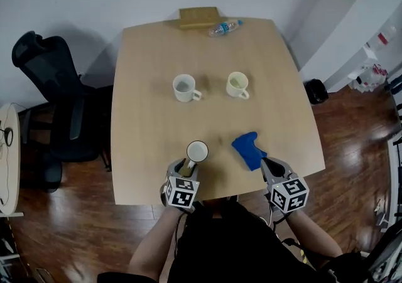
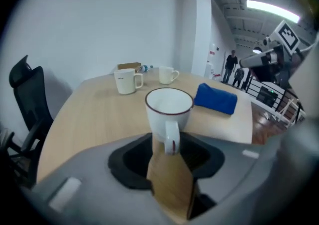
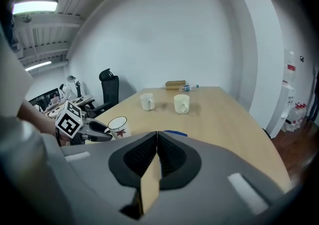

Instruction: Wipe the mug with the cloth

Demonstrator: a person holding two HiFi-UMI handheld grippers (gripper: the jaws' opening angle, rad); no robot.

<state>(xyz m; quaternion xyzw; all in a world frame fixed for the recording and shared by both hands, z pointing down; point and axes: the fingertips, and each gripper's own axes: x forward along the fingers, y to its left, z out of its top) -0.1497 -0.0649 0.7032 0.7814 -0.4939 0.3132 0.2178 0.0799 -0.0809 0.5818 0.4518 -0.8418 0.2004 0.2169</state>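
Note:
A white mug [image 1: 196,151] with a dark rim stands near the front edge of the wooden table [image 1: 151,125]. Its handle points back at me. My left gripper [image 1: 187,166] is open, and the mug's handle [image 2: 171,136] sits between its jaws with room on both sides. A folded blue cloth [image 1: 249,149] lies flat to the mug's right. My right gripper [image 1: 265,162] is shut with nothing between the pads, its tips at the cloth's near corner. In the right gripper view only a sliver of the cloth [image 3: 174,132] shows past the jaws, with the mug [image 3: 118,126] at the left.
Two more mugs, one white [image 1: 185,87] and one cream [image 1: 237,84], stand mid-table. A plastic bottle [image 1: 224,27] and a wooden box [image 1: 198,17] lie at the far edge. A black office chair [image 1: 50,106] stands left of the table. People stand in the far corridor [image 2: 232,64].

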